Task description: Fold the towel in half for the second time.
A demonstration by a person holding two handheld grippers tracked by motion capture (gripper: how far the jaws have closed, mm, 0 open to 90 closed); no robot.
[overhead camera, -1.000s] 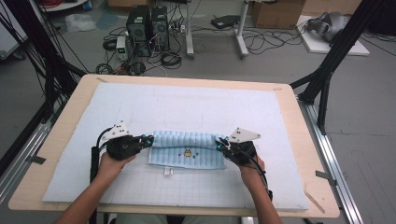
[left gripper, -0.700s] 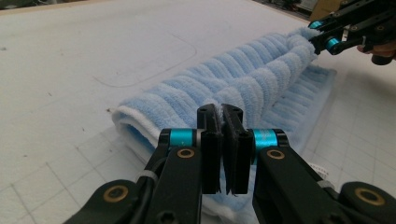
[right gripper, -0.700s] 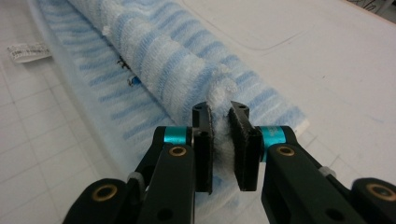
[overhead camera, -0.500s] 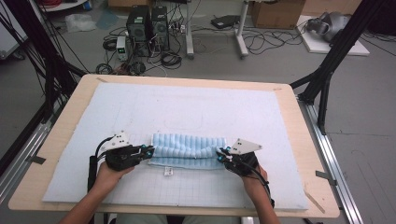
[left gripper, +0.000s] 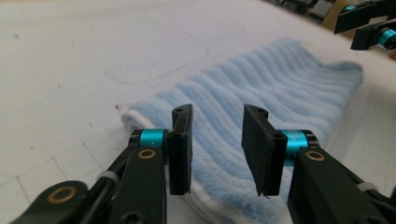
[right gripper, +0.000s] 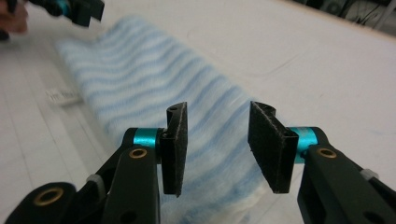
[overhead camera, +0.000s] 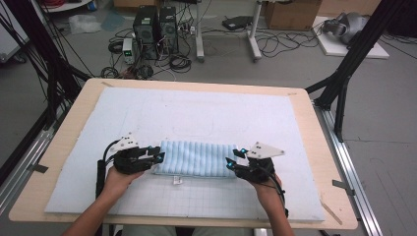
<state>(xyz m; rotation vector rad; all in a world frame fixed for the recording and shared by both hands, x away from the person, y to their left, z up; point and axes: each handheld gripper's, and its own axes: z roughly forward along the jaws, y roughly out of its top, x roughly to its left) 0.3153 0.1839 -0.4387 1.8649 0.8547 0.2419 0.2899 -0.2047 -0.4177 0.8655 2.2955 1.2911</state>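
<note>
In the lower middle of the high view, a folded light blue towel [overhead camera: 195,159] lies flat on the white mat [overhead camera: 206,113] that covers the wooden table [overhead camera: 314,147]. Its ribs run across its short side, and a small white tag [overhead camera: 176,180] sticks out from its near edge.

At the left of that view, the person's left hand [overhead camera: 115,181] holds the left gripper [overhead camera: 158,156] at the towel's left end, level with the cloth and aimed along its length. In the left gripper view the fingers [left gripper: 181,149] stand apart with a clear gap between them and nothing in it; the towel's folded white-edged end lies just beyond and below them. That placement suits a pinch on this end, or a release from it; which one cannot be told.

At the right of the high view, the right hand [overhead camera: 268,189] mirrors this with the right gripper [overhead camera: 231,163] at the towel's right end, near its front corner. The right gripper view shows its fingers [right gripper: 266,147] equally spread and empty, hanging over the end of the cloth, which is a little blurred.

The two grippers face each other from opposite ends, probably so that both ends can be handled together and the fold kept square.
</note>
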